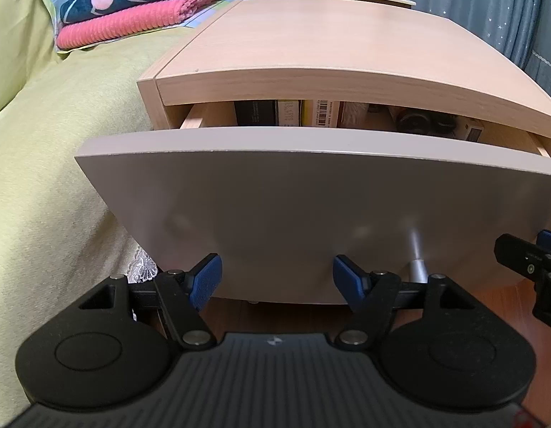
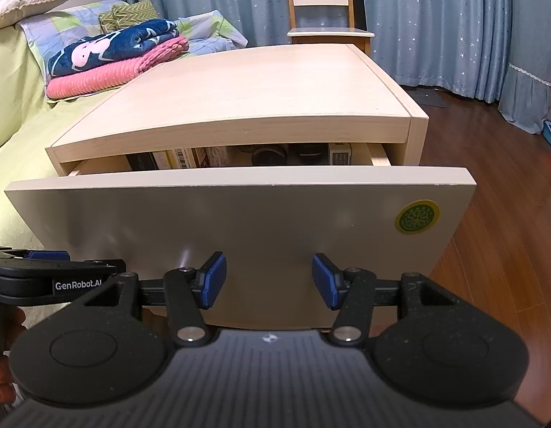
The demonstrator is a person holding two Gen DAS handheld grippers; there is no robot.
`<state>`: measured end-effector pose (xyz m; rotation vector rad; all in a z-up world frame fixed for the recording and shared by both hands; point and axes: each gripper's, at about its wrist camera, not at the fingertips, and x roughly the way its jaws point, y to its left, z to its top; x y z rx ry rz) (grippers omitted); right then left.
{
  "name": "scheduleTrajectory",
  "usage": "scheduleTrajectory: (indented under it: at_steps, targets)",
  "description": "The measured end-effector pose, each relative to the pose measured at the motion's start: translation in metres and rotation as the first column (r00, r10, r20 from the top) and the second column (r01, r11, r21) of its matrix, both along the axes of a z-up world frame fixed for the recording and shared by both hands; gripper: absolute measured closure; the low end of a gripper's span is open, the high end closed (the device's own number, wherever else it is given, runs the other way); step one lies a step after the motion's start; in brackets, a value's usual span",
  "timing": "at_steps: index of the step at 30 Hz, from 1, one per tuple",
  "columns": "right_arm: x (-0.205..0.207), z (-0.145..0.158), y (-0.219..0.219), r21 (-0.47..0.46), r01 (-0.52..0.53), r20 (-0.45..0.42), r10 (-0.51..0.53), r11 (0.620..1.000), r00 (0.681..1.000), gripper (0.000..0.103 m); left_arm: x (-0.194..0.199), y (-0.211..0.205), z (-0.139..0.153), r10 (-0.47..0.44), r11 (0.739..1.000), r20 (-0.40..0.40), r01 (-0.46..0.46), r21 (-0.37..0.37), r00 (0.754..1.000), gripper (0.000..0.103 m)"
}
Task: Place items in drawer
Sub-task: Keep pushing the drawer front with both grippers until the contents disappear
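Left wrist: drawer [image 1: 311, 214] ajar; both grippers' [image 1: 277, 278] [image 2: 269, 280] jaws apart, nr front.

drawer [image 2: 239, 214] part-open under nightstand top [image 2: 247, 85] | boxes [image 2: 175, 158] inside | bed [image 1: 43, 149] left | chair [image 2: 322, 18] behind

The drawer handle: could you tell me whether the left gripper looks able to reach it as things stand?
Probably yes. The left gripper is open and empty, facing the drawer front, and the metal handle sits just to its right with nothing between them.
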<state>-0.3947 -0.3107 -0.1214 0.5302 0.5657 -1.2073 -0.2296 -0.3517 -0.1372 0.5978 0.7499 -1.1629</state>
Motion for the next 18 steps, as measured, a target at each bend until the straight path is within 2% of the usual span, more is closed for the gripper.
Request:
scheduleTrajectory:
  at_steps: [18]
  targets:
    - [0.0045, -0.0010, -0.0097, -0.007, 0.018, -0.004, -0.018, 1.000, 1.000, 0.052, -0.0004, -0.0013, -0.0013, 0.015, 1.000, -0.008, -0.015, -0.001, 1.000, 0.030]
